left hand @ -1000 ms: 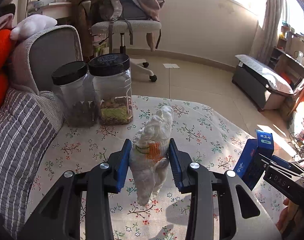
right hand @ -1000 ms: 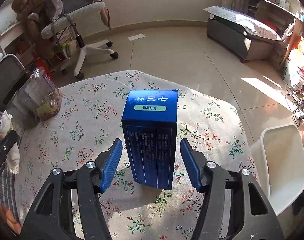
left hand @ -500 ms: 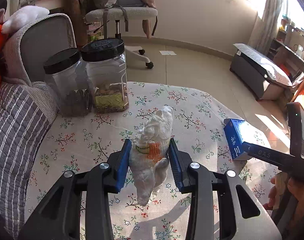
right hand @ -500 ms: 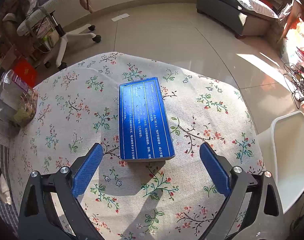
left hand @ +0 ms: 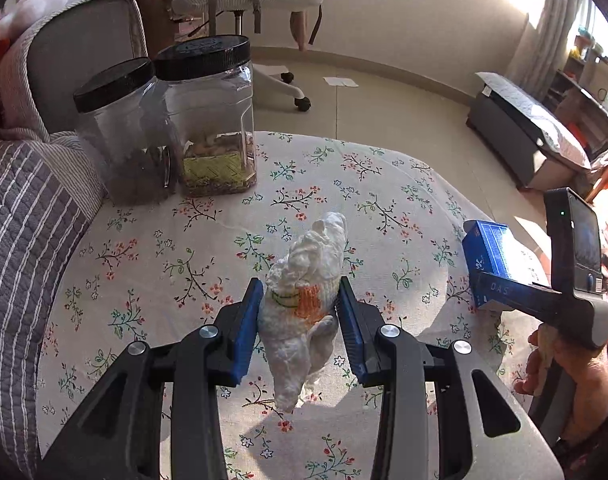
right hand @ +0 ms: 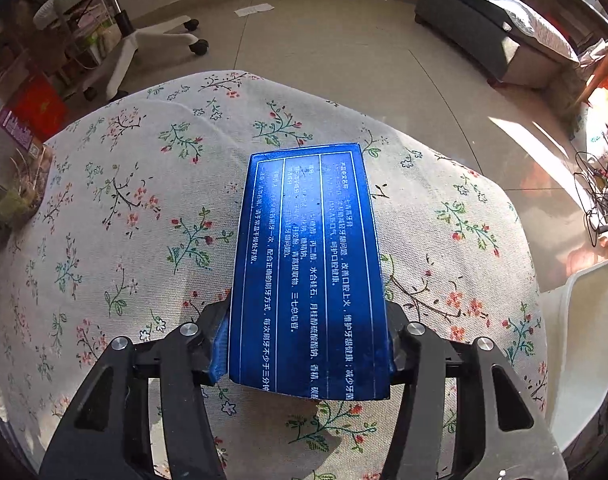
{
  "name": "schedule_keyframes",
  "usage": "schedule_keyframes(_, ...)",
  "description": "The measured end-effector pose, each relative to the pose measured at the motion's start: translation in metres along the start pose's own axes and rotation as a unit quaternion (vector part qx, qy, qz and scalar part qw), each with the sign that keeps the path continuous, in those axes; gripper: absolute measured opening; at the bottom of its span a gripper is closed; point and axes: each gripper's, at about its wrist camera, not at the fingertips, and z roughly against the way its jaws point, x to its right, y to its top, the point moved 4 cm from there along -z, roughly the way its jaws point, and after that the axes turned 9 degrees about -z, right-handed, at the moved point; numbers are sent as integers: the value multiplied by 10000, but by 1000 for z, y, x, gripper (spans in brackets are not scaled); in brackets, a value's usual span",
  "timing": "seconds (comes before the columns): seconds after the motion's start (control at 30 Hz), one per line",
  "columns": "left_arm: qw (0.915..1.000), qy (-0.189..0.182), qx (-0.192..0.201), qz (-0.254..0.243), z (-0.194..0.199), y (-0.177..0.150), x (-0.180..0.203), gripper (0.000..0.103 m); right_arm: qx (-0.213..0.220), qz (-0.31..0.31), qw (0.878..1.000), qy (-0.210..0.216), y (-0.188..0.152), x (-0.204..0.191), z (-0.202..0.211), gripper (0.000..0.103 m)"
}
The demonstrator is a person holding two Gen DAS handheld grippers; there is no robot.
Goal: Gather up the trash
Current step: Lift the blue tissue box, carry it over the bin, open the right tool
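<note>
- Left tool (left hand: 300, 322): closed on a crumpled white wad of paper (left hand: 304, 312) with orange and green marks. Both blue pads press its sides. The wad hangs clear above the counter (left hand: 152, 240), its lower tip pointing down and its shadow on the cloth below.
- Right tool (right hand: 307, 346): its jaws have just been closing, and the blue box (right hand: 308, 264) is between them. The blue pads meet the long sides of the box at its near end.
- Blue box: lies flat on the counter, printed face up, white text in ruled columns, long axis running away from the right tool. In the left wrist view the same box (left hand: 486, 250) sits near the right edge of the counter, partly behind the right tool's body.
- A person's hand (left hand: 568, 376) holds the right tool's handle at the lower right of the left wrist view.
- Counter: covered with a floral cloth.
- Two clear jars with black lids (left hand: 168, 120) stand side by side at the far left of the counter, touching or nearly so; each is partly filled.
- White bin (right hand: 584, 344): stands on the floor just beside the right edge of the counter; its open top is visible.
- Striped cushion (left hand: 20, 216): abuts the left side of the counter.
- Office chair (left hand: 244, 0): stands on the floor beyond the jars.
</note>
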Motion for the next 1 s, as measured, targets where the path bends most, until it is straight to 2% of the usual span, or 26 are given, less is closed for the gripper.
schedule_keyframes(0.27,9999,-91,-31,103,6,0,-5,38,248,381,9988,170,-28,-10,44,52)
schedule_keyframes(0.53,9995,-200,34,257,20,-4,-11,38,345,462,9979,308,-59,15,90,52)
schedule_keyframes(0.7,9996,-195,44,198,33,-17,-4,38,499,308,9980,226,-65,59,124,52)
schedule_keyframes(0.87,9997,-204,118,-28,44,-25,20,38,758,103,9969,-165,-60,123,151,52)
schedule_keyframes(1.0,9991,-328,245,-141,53,-31,46,38,939,-286,9939,-502,-55,184,164,52)
